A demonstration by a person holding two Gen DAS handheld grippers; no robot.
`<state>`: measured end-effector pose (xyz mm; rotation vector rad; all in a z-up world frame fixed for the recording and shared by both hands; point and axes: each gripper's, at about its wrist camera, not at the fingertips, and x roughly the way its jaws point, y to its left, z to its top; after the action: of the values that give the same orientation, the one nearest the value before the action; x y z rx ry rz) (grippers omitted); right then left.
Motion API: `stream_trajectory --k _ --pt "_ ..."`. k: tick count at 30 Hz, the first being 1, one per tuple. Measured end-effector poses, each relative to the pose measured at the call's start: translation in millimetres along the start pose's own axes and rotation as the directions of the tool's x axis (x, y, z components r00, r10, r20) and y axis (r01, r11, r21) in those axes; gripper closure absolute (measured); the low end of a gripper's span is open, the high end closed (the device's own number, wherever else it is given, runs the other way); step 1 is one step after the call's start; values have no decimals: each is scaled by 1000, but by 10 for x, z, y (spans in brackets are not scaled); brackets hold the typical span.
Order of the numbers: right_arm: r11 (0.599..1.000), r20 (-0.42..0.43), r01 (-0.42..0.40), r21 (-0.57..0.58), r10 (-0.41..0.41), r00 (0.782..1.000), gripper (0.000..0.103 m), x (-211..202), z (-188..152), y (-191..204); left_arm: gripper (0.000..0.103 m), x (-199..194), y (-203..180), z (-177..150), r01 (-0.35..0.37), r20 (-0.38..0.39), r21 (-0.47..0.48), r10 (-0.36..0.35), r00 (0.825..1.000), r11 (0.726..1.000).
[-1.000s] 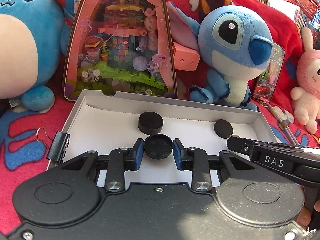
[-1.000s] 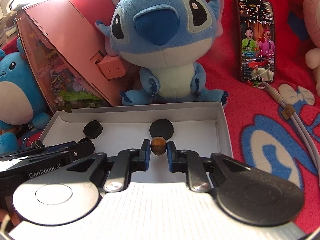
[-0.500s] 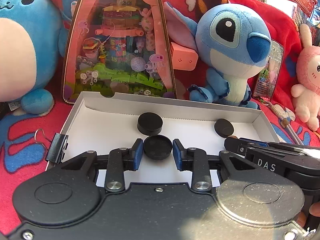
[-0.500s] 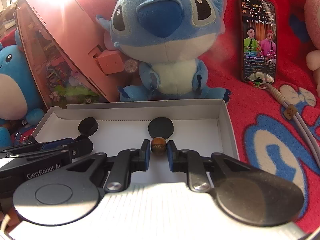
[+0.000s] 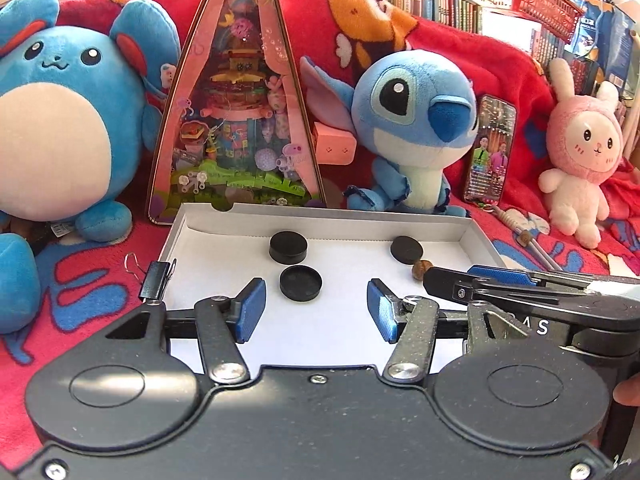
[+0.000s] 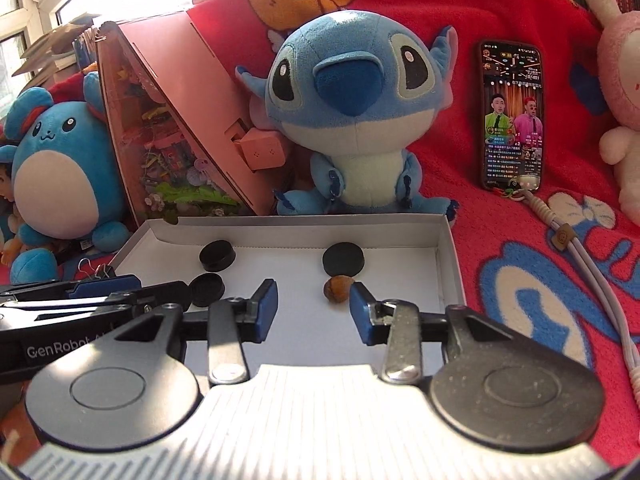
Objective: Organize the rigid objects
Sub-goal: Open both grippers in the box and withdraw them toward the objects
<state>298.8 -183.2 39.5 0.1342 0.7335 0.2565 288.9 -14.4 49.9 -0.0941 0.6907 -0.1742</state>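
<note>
A shallow white box (image 5: 320,216) (image 6: 304,222) lies on the red blanket. On its floor rest a black cap (image 5: 301,283) (image 6: 206,289), two black discs (image 5: 288,246) (image 5: 406,250) (image 6: 217,255) (image 6: 343,258) and a brown nut (image 5: 422,269) (image 6: 338,288). My left gripper (image 5: 316,306) hangs just short of the cap with its jaws opening and nothing between the pads. My right gripper (image 6: 314,304) is opening too. The nut lies free just ahead of its right fingertip (image 6: 362,308). Each gripper shows at the side of the other's view.
Behind the box stand a pink triangular display case (image 5: 236,120), a blue long-eared plush (image 5: 412,120), a round blue plush (image 5: 52,120), a phone (image 6: 512,116) and a pink rabbit plush (image 5: 580,160). A binder clip (image 5: 158,280) grips the box's left wall. A cord (image 6: 592,272) lies right.
Both grippers opened and drew back a little upward. The left let go of the black cap and the right let go of the nut; both now lie on the box floor.
</note>
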Motion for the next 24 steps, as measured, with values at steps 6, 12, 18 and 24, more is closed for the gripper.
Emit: stream_trajectory --k 6,12,18,24 --pt "998 44 -14 -53 16 999 37 -375 -147 56 40 -408 -13 -121 35 45 5 -35 998 999" --pt "997 104 -33 -67 40 994 31 -785 -400 13 32 -823 -67 -341 39 94 37 -42 995 999" --pt "997 135 -35 -62 43 990 27 -1118 -661 -38 29 -1120 -123 -572 59 109 57 -65 992 997" --pt "997 152 -39 -66 48 987 24 -1337 -870 -35 27 -1375 -204 -790 32 154 76 -43 987 997"
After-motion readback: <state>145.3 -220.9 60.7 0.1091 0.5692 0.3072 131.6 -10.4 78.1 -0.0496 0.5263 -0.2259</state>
